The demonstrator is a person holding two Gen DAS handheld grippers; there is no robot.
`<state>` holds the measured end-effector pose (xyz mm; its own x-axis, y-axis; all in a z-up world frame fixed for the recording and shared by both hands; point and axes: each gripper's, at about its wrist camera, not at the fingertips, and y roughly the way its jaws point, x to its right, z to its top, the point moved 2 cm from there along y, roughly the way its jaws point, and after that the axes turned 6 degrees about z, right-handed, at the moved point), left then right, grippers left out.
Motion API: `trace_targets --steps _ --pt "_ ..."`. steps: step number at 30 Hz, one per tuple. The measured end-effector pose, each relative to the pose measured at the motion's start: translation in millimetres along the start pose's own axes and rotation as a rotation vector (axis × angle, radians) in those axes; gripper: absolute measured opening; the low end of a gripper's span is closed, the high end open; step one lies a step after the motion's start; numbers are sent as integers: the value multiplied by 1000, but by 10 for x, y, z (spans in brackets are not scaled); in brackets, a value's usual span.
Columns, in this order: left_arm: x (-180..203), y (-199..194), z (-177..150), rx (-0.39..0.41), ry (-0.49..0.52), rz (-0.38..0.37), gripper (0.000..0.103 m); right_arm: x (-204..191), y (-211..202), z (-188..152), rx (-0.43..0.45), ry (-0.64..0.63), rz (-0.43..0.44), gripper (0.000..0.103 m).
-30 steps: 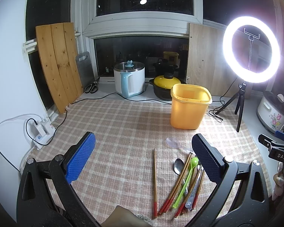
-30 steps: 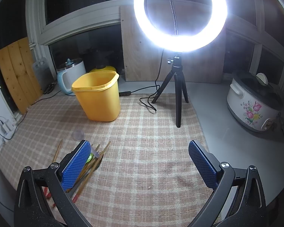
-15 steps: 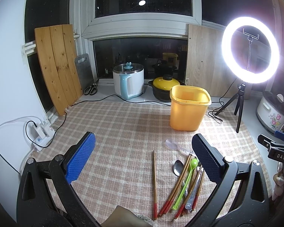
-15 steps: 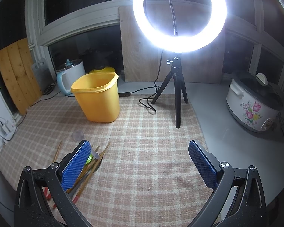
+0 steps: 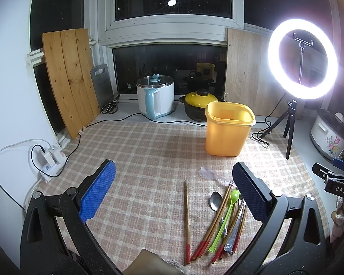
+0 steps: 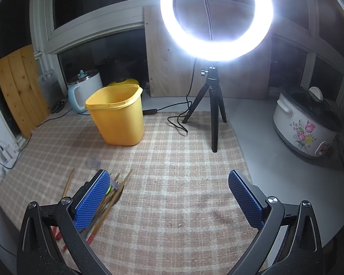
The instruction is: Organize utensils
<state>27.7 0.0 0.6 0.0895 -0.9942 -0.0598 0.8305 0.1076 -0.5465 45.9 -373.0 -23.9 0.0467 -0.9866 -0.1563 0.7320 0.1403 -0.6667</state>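
Note:
A loose heap of utensils lies on the checked cloth: red-tipped wooden chopsticks (image 5: 214,220), a green plastic spoon (image 5: 227,215), a metal spoon (image 5: 215,200) and a clear plastic spoon (image 5: 207,171). One chopstick (image 5: 186,217) lies apart to the left. An empty yellow bin (image 5: 228,128) stands behind them. My left gripper (image 5: 172,197) hovers open above the cloth, its right finger over the heap. My right gripper (image 6: 169,197) is open too, with the heap (image 6: 112,197) partly hidden behind its left finger; the bin (image 6: 118,114) stands far left.
A ring light on a black tripod (image 6: 214,105) stands right of the bin with its cable on the cloth. A white kettle (image 5: 156,96), a yellow-lidded pot (image 5: 200,102), wooden boards (image 5: 68,78), scissors and a flowered cooker (image 6: 307,123) line the back and right. A power strip (image 5: 48,158) sits left.
Both views have shifted only slightly. The utensils and the bin lie where they were, and both grippers stay open.

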Motion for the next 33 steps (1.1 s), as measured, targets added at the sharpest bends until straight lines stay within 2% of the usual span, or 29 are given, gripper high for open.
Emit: trace_targets --steps 33 --pt "38 115 -101 -21 7 -1 103 44 137 26 -40 15 -1 103"
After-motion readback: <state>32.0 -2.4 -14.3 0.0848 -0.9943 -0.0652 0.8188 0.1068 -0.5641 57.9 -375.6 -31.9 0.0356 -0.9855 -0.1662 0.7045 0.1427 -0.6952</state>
